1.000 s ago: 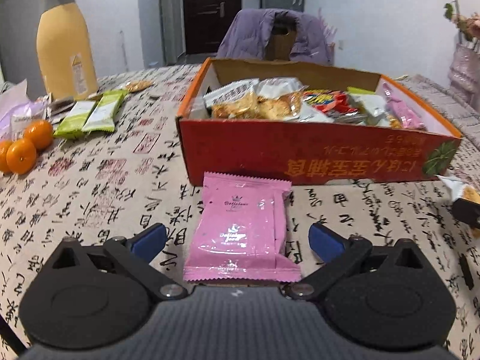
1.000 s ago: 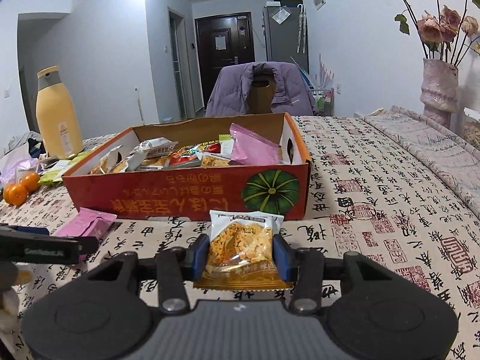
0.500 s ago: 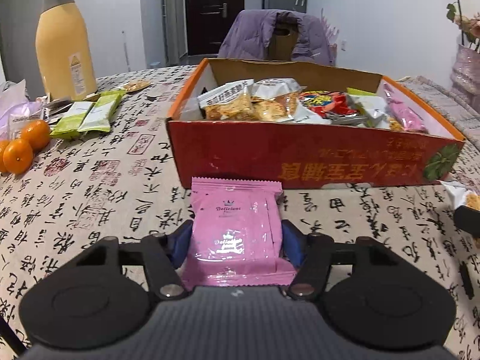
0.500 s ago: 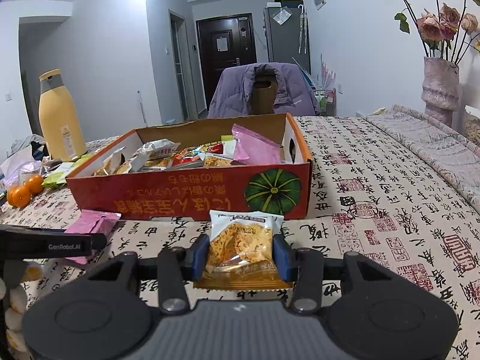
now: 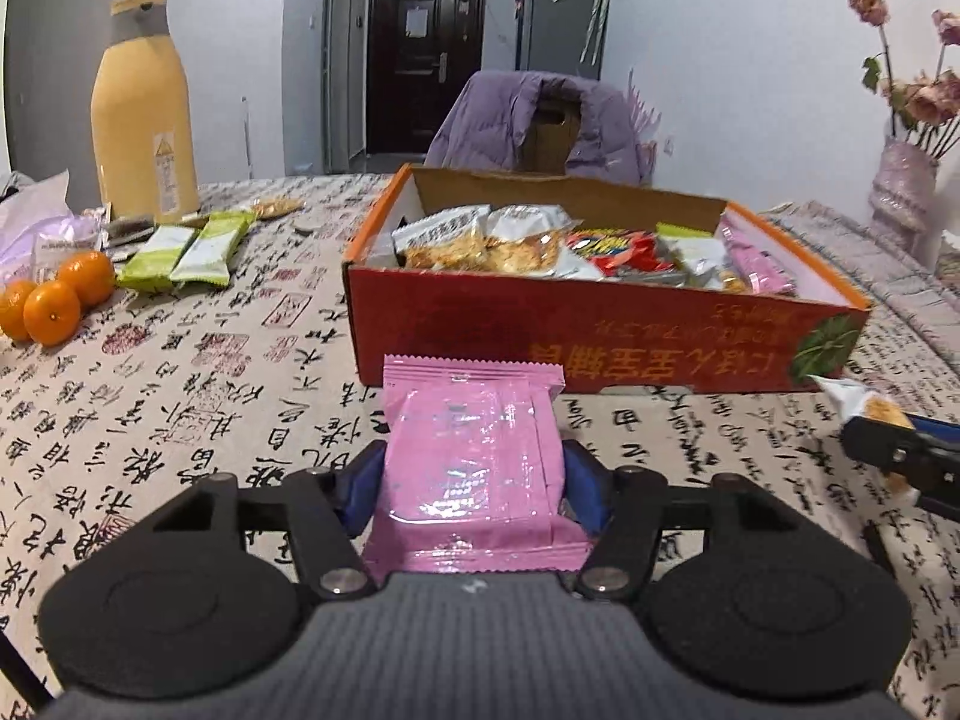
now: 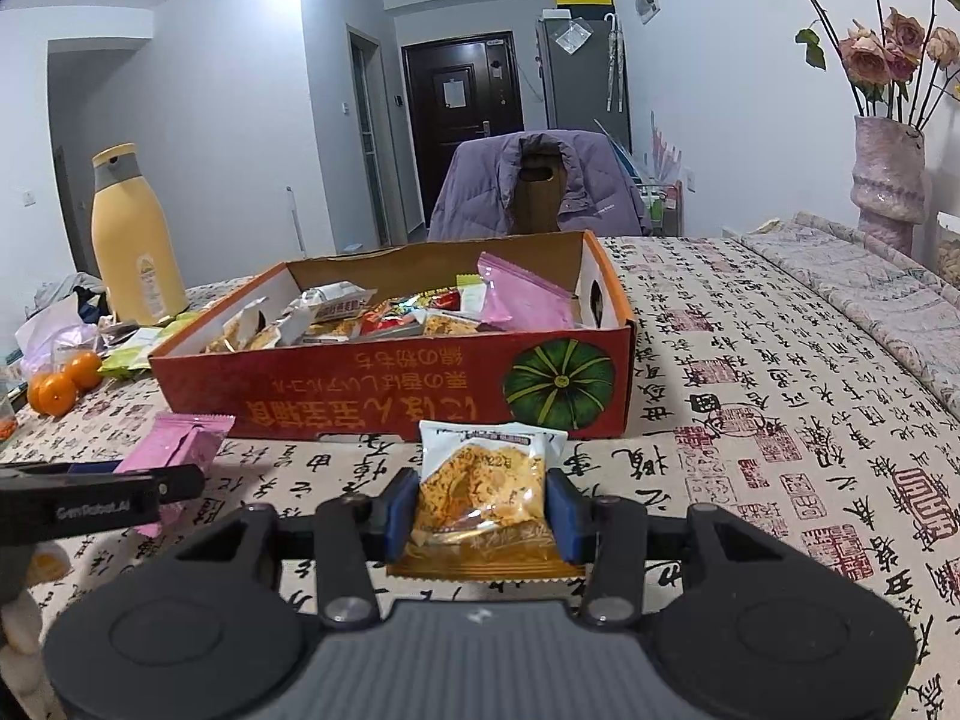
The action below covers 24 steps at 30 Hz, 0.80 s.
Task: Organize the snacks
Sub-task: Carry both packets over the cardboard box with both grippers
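My left gripper is shut on a pink snack packet and holds it off the table, in front of the red cardboard box that holds several snack packs. My right gripper is shut on a clear-and-orange cracker packet, also lifted before the box. The left gripper and its pink packet show at the left of the right wrist view. The right gripper's tip with the cracker packet shows at the right of the left wrist view.
Two green snack bars, a tall yellow bottle, three oranges and a plastic bag lie at the table's left. A chair with a purple jacket stands behind the box. A vase of flowers is at the far right.
My left gripper closed on the pink packet and lifted it off the table. My right gripper stayed shut on the cracker packet and rose a little.
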### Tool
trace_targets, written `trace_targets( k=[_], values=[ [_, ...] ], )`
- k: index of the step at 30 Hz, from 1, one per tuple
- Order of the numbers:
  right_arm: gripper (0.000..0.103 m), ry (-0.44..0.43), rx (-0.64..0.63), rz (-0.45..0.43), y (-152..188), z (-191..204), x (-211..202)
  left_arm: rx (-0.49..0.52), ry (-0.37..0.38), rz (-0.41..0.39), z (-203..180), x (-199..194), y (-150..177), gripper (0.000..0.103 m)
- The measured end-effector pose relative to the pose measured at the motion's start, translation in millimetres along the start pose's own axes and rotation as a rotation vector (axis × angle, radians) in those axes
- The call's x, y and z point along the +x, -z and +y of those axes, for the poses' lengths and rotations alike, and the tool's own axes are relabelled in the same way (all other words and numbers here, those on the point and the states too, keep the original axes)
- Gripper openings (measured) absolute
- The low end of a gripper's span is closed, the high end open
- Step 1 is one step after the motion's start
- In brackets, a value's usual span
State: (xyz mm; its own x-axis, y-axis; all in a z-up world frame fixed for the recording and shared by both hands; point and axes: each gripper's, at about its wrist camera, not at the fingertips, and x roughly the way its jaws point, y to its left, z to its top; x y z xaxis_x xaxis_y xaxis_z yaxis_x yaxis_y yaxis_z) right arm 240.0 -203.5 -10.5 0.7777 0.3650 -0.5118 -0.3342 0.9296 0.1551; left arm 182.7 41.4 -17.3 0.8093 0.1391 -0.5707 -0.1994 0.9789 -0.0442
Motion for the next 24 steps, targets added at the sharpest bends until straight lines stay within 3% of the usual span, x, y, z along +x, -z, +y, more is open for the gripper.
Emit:
trace_targets(
  k=[13,24],
  values=[
    [0.045,-0.025,-0.032,-0.081,-28,10,-7,0.026,0.077,-0.140,-27,-36,-35,0.062],
    [0.045,-0.034,-0.059,-0.149,-78,19,10,0.038,0.072,-0.210,-41,-21,-82,0.063]
  ],
)
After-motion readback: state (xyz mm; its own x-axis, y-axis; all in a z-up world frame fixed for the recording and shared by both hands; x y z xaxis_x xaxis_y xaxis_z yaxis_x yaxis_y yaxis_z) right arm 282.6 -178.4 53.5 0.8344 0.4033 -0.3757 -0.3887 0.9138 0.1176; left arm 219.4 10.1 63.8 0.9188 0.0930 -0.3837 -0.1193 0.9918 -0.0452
